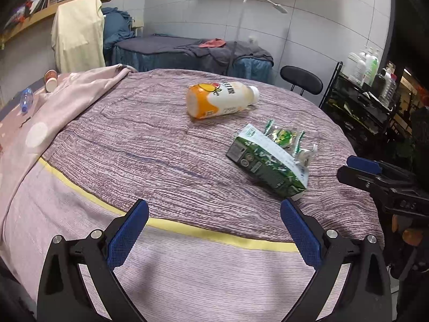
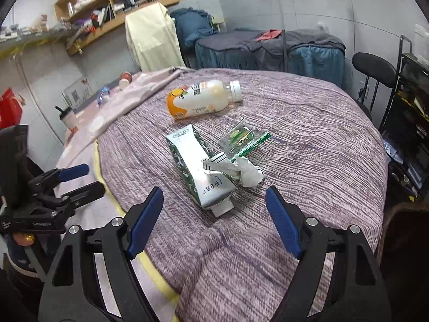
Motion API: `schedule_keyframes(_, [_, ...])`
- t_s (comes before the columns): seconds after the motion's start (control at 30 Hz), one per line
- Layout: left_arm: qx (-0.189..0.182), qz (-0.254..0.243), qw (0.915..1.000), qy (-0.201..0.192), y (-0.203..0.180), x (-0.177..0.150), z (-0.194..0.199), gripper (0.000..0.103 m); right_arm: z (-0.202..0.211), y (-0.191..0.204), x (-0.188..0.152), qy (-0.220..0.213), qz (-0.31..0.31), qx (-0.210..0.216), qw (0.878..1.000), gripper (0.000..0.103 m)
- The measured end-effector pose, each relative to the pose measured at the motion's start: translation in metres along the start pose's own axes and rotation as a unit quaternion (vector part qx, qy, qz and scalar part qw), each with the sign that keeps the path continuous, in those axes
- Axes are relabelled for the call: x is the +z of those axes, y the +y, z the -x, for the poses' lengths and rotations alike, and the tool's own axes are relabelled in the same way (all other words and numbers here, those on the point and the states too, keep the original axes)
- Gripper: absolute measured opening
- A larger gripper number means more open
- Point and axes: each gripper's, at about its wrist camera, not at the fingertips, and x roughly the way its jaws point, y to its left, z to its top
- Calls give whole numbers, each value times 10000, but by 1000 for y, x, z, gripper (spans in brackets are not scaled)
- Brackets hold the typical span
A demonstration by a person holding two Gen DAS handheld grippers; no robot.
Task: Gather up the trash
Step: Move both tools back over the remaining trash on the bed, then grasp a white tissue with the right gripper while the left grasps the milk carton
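Note:
An orange and white drink bottle (image 1: 218, 100) lies on its side on the purple bedspread (image 1: 150, 145); it also shows in the right wrist view (image 2: 199, 99). A torn green and white carton (image 1: 266, 162) lies nearer, also in the right wrist view (image 2: 199, 173), with a green snack wrapper (image 1: 284, 136) (image 2: 242, 138) beside it. My left gripper (image 1: 214, 230) is open and empty, short of the carton. My right gripper (image 2: 214, 217) is open and empty, just in front of the carton. Each gripper shows in the other's view, the right gripper (image 1: 362, 169) and the left gripper (image 2: 77, 179).
A pink blanket (image 1: 67, 102) lies at the left with paper cups (image 1: 51, 80) and a blue bottle (image 1: 26, 100). A black stool (image 1: 301, 80), a black rack of bottles (image 1: 370, 91), another bed (image 1: 193, 53) and wall shelves (image 2: 112, 2) stand beyond.

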Motion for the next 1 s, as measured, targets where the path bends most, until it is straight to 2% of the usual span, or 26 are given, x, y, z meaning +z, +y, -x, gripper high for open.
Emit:
schedule_keyframes(0.23, [-61,35,9999,98,9,0,-10,97,-30,-2,19,262,59,-95,9996,78])
schedule_keyframes(0.4, [-181,-55,9997,170,5,3,-16,97,-54,-10,31,491,75,-164,9986,70])
schedule_keyframes(0.47, [-196,-132,9996,181,1,4,-19,97,-62,-13,33,551,40,-141,9984,63])
schedule_keyframes(0.53, [-224,-248,9992,197,-3,7,-22,97,-69,-18,34,595,-65,-28,9982,46])
schedule_keyframes(0.57, [-231,-320,9990,202,-5,8,-23,97,-70,-21,34,581,-118,22,9982,43])
schedule_keyframes(0.63, [-252,-507,9982,212,-9,12,-26,97,-71,-25,35,556,-217,101,9982,13])
schedule_keyframes(1.0, [-681,-333,9955,565,-31,28,-58,97,-37,-30,31,27,-402,-38,9992,9])
